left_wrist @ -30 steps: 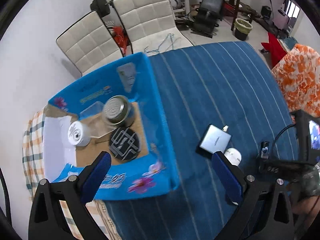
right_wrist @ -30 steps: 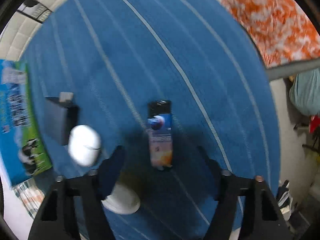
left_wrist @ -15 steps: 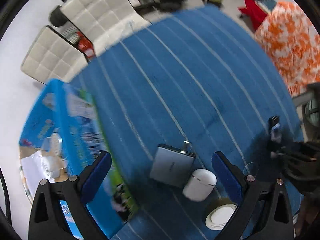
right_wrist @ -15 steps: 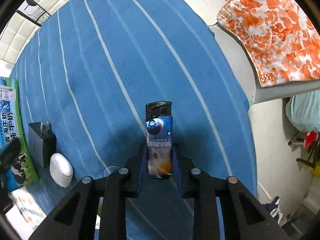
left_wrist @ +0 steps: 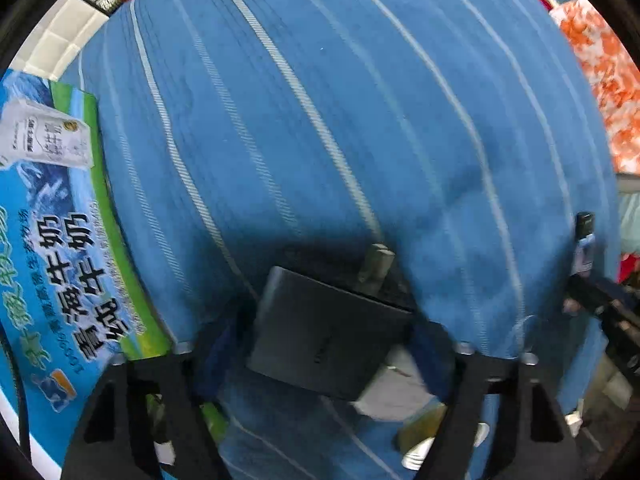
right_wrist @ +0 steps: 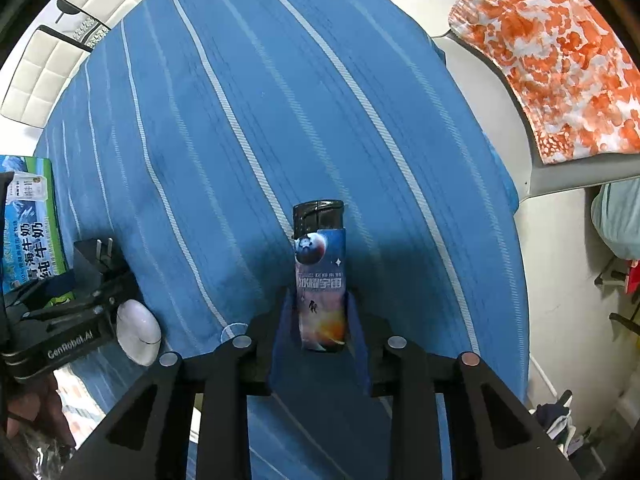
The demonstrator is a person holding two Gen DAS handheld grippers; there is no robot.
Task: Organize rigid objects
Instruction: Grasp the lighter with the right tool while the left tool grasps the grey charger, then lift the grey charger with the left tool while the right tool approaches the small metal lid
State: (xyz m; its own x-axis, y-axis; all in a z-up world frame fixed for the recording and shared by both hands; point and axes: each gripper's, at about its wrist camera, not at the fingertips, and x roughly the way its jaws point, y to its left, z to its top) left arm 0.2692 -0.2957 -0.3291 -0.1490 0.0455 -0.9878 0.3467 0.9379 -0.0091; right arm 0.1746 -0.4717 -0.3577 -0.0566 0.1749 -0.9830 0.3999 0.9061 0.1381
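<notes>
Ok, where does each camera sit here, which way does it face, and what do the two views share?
Left wrist: on the left gripper, looking along its fingers, down at the blue striped cloth; its fingers flank a dark charger, milk carton box at left.
Right wrist: on the right gripper, looking down at the same cloth; its fingers clamp a lighter.
Shared: cloth, charger, box, lighter; each view also catches the other gripper. A white case shows clearly only on the right.

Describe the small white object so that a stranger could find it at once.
On the blue striped cloth, look near the milk carton box. There lies a white egg-shaped case beside the left gripper and its dark charger. It alone is white, smooth, rounded.
</notes>
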